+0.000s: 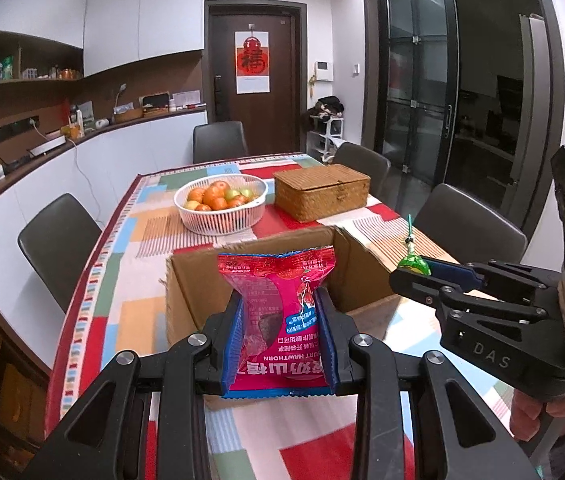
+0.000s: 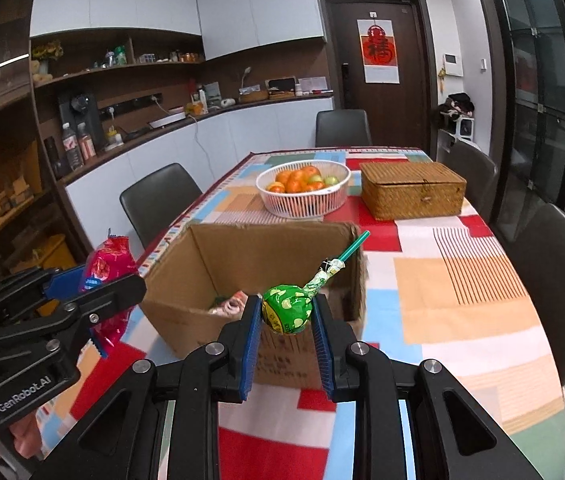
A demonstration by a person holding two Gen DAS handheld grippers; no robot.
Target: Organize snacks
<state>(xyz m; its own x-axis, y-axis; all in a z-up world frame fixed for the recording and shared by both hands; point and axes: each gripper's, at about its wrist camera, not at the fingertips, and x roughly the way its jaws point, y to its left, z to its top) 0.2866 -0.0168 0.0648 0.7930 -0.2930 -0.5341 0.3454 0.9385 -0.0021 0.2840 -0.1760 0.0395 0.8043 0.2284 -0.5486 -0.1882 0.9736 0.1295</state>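
Left gripper (image 1: 280, 324) clamped on red-pink foil snack packet (image 1: 278, 304), right gripper (image 2: 287, 322) clamped on green-wrapped round lollipop (image 2: 287, 308), both above open brown cardboard box (image 2: 218, 256) on patchwork tablecloth (image 2: 462, 280).

i see a dining table (image 1: 114, 280) under a patchwork cloth, dark chairs (image 1: 58, 244) around it, white cabinets (image 2: 258, 4), a brown door (image 1: 256, 80) and dark glass doors (image 1: 418, 80).
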